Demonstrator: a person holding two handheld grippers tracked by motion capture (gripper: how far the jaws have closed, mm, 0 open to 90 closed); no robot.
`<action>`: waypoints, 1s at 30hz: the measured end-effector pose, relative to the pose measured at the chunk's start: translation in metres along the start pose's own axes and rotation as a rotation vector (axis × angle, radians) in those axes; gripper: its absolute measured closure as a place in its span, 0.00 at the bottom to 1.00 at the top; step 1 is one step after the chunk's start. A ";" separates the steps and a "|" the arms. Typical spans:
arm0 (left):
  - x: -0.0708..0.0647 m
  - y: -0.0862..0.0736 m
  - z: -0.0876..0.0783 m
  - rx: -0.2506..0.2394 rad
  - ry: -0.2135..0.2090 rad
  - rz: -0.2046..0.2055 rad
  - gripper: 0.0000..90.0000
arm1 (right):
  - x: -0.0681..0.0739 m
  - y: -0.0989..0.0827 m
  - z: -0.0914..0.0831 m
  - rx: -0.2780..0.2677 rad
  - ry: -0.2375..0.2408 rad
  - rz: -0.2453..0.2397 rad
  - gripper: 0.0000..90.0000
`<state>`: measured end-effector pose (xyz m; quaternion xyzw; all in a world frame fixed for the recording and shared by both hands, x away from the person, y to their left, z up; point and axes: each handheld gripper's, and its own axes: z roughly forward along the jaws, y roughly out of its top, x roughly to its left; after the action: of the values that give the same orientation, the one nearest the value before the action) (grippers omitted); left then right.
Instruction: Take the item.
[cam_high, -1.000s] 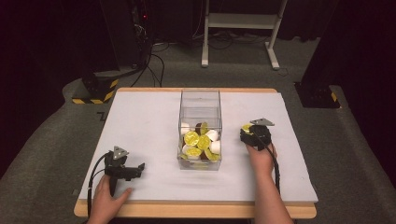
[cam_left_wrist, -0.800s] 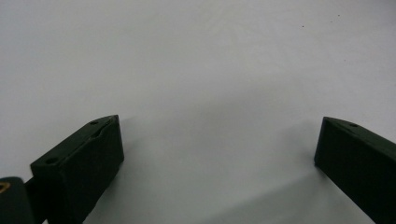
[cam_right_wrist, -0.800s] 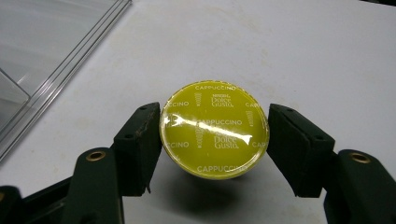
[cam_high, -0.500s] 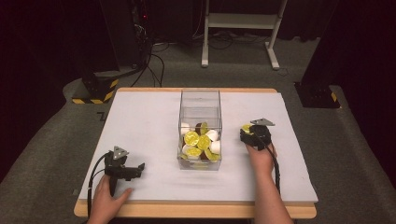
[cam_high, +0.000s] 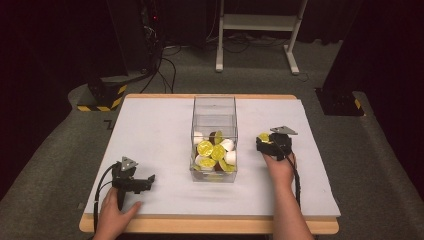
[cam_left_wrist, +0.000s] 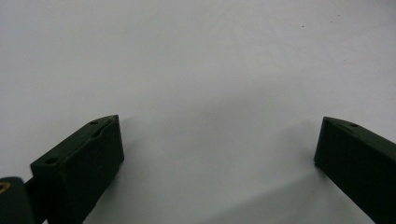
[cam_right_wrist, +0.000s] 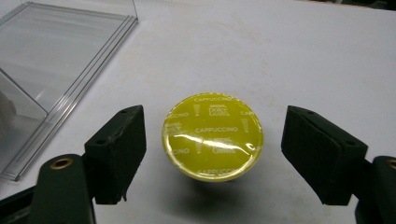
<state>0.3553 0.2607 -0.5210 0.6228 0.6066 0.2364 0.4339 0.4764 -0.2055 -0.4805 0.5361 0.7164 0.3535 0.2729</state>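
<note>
A clear plastic box (cam_high: 214, 112) stands mid-table with several yellow-lidded and white coffee capsules (cam_high: 214, 151) in its near end. One yellow-lidded cappuccino capsule (cam_right_wrist: 213, 135) sits lid-up on the white table just right of the box, also seen as the capsule (cam_high: 263, 136) under my right hand. My right gripper (cam_right_wrist: 212, 154) is open, its jaws on either side of the capsule and clear of it; from above the right gripper (cam_high: 274, 144) sits beside the box. My left gripper (cam_high: 135, 183) lies near the table's front left, open over bare table, and its jaws hold nothing (cam_left_wrist: 217, 154).
The white table surface (cam_high: 150, 130) has wooden edges. The box wall (cam_right_wrist: 70, 74) lies close on the left in the right gripper view. Beyond the table are a white stand (cam_high: 260, 30), cables and black cases with yellow-striped bases (cam_high: 102, 97).
</note>
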 end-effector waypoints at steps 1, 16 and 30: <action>0.000 0.000 0.000 0.000 0.000 0.001 0.02 | 0.000 0.000 -0.001 -0.002 0.001 0.002 0.24; 0.000 0.000 0.000 0.002 -0.001 0.002 0.02 | 0.012 0.007 -0.029 -0.071 0.050 -0.008 0.25; 0.000 0.000 0.000 0.003 -0.001 0.003 0.02 | 0.028 0.000 -0.056 -0.095 0.095 -0.026 0.26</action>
<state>0.3554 0.2611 -0.5208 0.6243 0.6059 0.2358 0.4331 0.4260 -0.1909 -0.4474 0.4958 0.7179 0.4082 0.2684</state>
